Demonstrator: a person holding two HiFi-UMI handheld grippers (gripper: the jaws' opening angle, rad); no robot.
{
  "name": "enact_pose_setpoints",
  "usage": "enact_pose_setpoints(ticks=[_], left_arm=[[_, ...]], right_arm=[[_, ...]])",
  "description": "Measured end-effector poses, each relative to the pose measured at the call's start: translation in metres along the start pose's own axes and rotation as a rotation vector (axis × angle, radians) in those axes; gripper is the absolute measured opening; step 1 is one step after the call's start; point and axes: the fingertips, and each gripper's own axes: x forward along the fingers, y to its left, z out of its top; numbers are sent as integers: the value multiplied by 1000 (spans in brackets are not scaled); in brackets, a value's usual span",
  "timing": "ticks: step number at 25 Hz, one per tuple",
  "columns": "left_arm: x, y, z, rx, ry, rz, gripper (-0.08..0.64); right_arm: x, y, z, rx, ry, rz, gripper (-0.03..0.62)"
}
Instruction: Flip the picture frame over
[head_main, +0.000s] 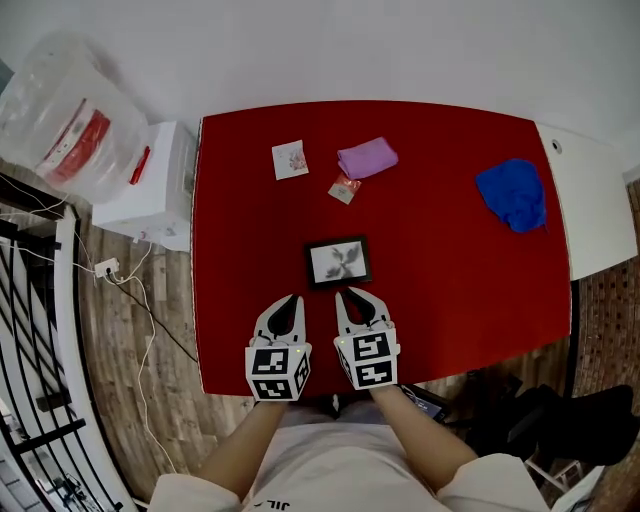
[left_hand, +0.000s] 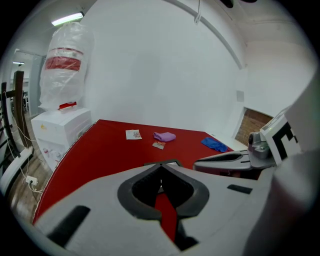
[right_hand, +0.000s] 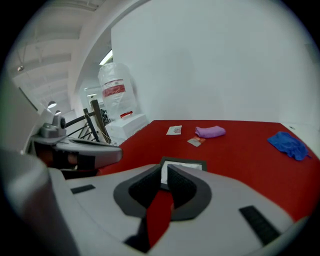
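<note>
A small black picture frame (head_main: 338, 262) lies face up near the middle of the red table (head_main: 450, 300), showing a grey flower print. Both grippers hover just in front of its near edge. My left gripper (head_main: 291, 300) is at the frame's front left corner, its tips meeting with nothing between them. My right gripper (head_main: 352, 294) points at the frame's front edge with a narrow gap between its tips and nothing in it. In the right gripper view the frame (right_hand: 190, 164) shows just beyond the jaws (right_hand: 165, 169). In the left gripper view only a sliver of the frame (left_hand: 170, 162) shows above the jaws (left_hand: 161, 167).
At the back of the table lie a white card (head_main: 290, 159), a purple cloth (head_main: 366, 157) and a small packet (head_main: 344, 188). A blue cloth (head_main: 512, 194) lies at the right. A white box (head_main: 150, 185) and a plastic bag (head_main: 70, 115) stand left of the table.
</note>
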Motion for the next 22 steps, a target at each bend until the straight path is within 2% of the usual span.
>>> enact_pose_setpoints(ticks=[3,10,14,22], left_arm=[[1,8,-4,-4,9,11,6],[0,31,-19,-13,49,34,6],[1,44,-25,-17,63,43,6],[1,56,-31,-29,69,27,6]], right_arm=[[22,5,0,5,24,6,59],[75,16,-13,53,106,16,115],[100,21,-20,72,146,9,120],[124,27,-31,13,231,-42,120]])
